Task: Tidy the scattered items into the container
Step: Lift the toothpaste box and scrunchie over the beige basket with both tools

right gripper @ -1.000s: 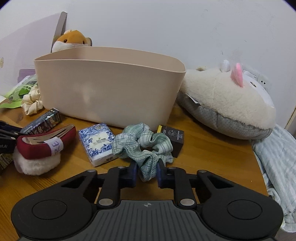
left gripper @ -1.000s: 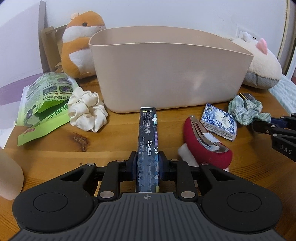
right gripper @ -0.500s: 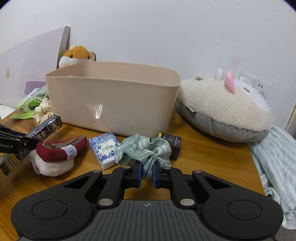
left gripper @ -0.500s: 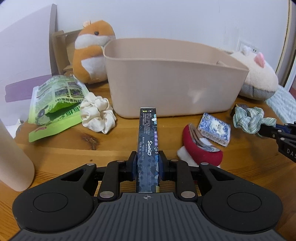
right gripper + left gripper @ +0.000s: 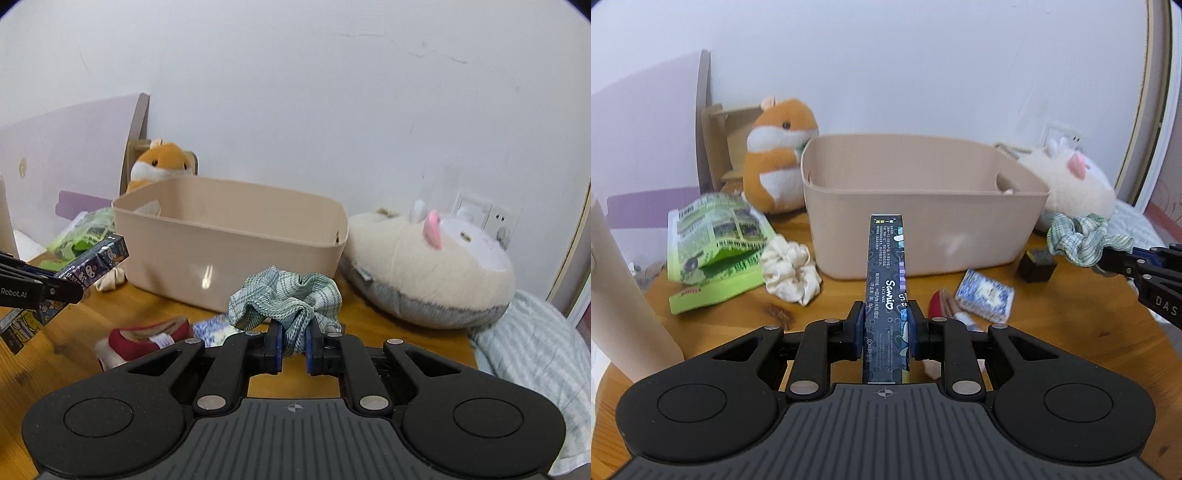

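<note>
Carrying a long dark box (image 5: 886, 284) clamped in my left gripper (image 5: 885, 326) and a green scrunchie (image 5: 286, 299) pinched in my right gripper (image 5: 293, 347), I should clear the beige container's (image 5: 923, 236) rim at twelve o'clock before releasing.

Both cameras ride just behind their own fingers, raised above the table and looking forward at the beige container (image 5: 923, 206) — the left view meets it nearly head-on, the right view (image 5: 229, 236) from off to its right. Both views share the container and the orange hamster plush (image 5: 779, 158) behind it.
</note>
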